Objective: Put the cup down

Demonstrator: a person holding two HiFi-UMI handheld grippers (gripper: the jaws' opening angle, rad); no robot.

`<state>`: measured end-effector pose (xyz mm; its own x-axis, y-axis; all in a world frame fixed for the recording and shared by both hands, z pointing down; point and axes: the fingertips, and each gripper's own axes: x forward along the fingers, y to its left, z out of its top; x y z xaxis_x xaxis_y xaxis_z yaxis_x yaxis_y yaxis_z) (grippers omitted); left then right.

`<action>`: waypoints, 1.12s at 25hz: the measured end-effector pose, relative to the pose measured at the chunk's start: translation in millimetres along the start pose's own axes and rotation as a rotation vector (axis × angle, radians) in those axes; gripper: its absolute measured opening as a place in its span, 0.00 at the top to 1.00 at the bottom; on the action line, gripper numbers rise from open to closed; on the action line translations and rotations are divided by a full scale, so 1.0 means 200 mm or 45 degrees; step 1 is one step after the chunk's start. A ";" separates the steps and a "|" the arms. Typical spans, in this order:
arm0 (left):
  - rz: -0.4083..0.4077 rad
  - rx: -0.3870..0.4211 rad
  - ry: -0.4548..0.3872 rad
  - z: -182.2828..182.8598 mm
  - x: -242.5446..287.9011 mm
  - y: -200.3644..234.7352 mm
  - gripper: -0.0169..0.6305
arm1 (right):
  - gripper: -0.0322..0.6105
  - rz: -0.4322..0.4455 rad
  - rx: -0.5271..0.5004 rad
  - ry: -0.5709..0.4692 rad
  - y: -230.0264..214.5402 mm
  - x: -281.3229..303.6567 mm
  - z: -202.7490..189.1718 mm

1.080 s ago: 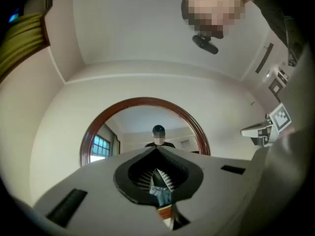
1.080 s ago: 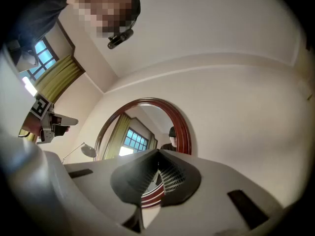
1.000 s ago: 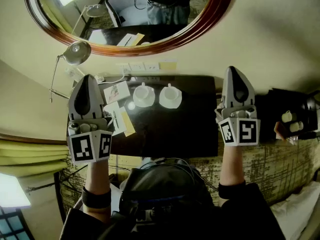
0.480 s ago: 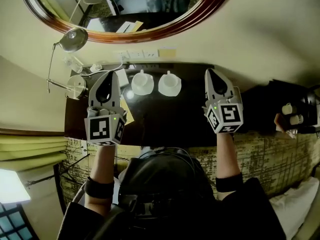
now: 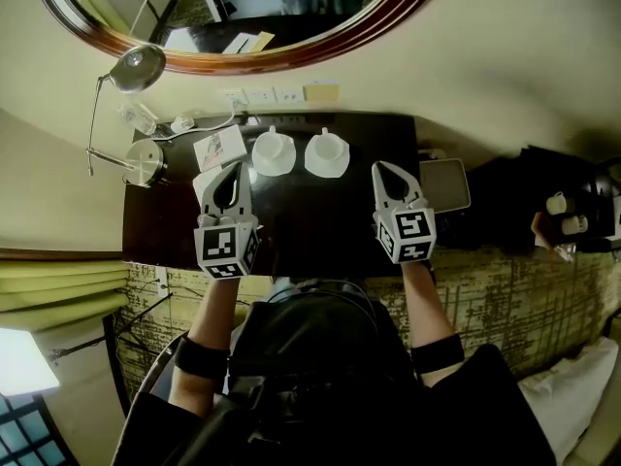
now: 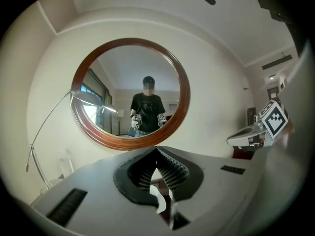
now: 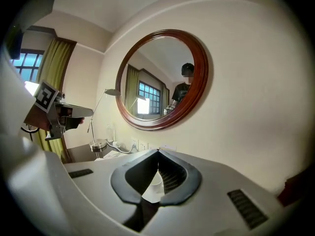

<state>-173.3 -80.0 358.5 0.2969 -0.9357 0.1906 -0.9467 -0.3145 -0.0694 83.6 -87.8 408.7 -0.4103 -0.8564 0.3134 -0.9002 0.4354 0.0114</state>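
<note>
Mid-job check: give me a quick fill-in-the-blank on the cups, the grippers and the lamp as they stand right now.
The left cup and the right cup each rest on a white ____.
The left gripper and the right gripper are both shut and hold ____.
The lamp stands at the ____ end of the dark desk.
Missing words: saucer; nothing; left.

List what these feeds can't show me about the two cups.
Contents of the left cup and right cup: too small in the head view.
Right gripper view: the shut tongs of the right gripper hide all but a sliver of one cup.
Left gripper view: tongs of the left gripper leave only unidentifiable white slivers.
</note>
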 end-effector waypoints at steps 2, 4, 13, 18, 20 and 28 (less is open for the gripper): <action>-0.017 0.019 0.024 -0.07 0.00 -0.03 0.97 | 0.94 0.017 0.008 0.030 0.04 0.00 -0.07; -0.018 0.041 0.048 -0.15 0.00 -0.05 0.97 | 0.94 0.032 0.011 0.055 0.08 0.00 -0.13; -0.015 -0.012 0.159 -0.36 0.00 -0.05 0.97 | 0.94 0.054 0.023 0.127 0.13 0.03 -0.31; -0.015 -0.007 0.175 -0.39 0.02 -0.05 0.97 | 0.90 0.047 0.037 0.180 0.14 0.09 -0.39; -0.017 -0.003 0.186 -0.41 0.03 -0.06 0.97 | 0.85 0.031 0.043 0.221 0.14 0.12 -0.45; -0.060 0.002 0.252 -0.54 0.13 -0.14 0.97 | 0.35 0.063 0.125 0.412 0.15 0.40 -0.81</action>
<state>-153.2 -78.0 471.3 0.3101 -0.8703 0.3825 -0.9322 -0.3574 -0.0573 47.4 -99.0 587.7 -0.4001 -0.6958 0.5965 -0.8966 0.4319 -0.0976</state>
